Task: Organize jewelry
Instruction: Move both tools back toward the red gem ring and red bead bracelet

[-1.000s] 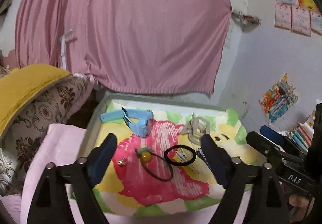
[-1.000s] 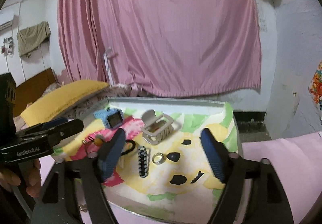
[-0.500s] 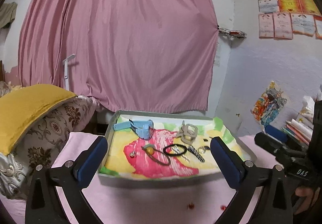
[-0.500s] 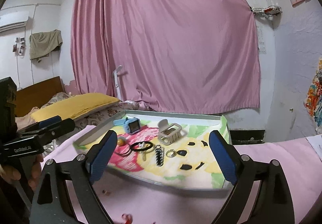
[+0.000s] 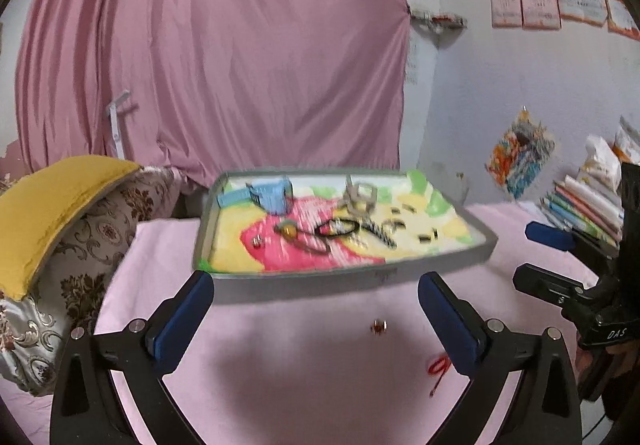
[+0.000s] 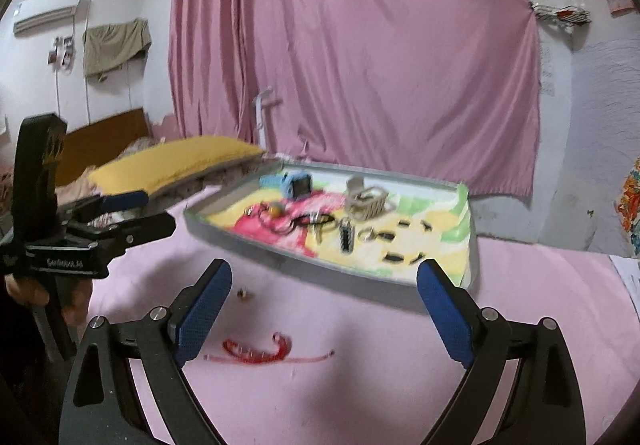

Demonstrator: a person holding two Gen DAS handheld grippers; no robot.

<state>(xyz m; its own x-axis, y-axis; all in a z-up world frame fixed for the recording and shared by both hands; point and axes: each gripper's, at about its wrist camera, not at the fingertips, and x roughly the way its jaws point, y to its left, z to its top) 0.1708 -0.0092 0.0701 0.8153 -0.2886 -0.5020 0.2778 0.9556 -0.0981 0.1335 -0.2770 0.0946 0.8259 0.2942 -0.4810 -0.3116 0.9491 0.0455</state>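
A grey tray [image 5: 344, 279] with a bright lining lies on the pink bedsheet [image 5: 280, 385]. In it are a blue watch [image 5: 276, 197], a grey hair claw [image 5: 360, 201], a black hair tie [image 5: 338, 227], an amber-bead tie [image 5: 290, 231] and small pieces. My left gripper [image 5: 316, 285] is open and empty in front of the tray. My right gripper [image 6: 325, 273] is also open and empty, short of the tray [image 6: 400, 277]. A red bracelet [image 6: 258, 351] and a small stud [image 6: 243, 293] lie on the sheet between its fingers.
A yellow pillow [image 5: 52, 213] on a patterned one [image 5: 84, 265] lies left of the tray. A pink curtain [image 5: 220, 65] hangs behind it. Stacked books [image 5: 580, 209] sit at the right. A hand holds the left gripper [image 6: 160, 211] at the left of the right wrist view.
Both grippers have drawn back from over the tray and their jaws have widened. The tray now looks farther off, and the loose red bracelet and stud on the sheet have come into view.
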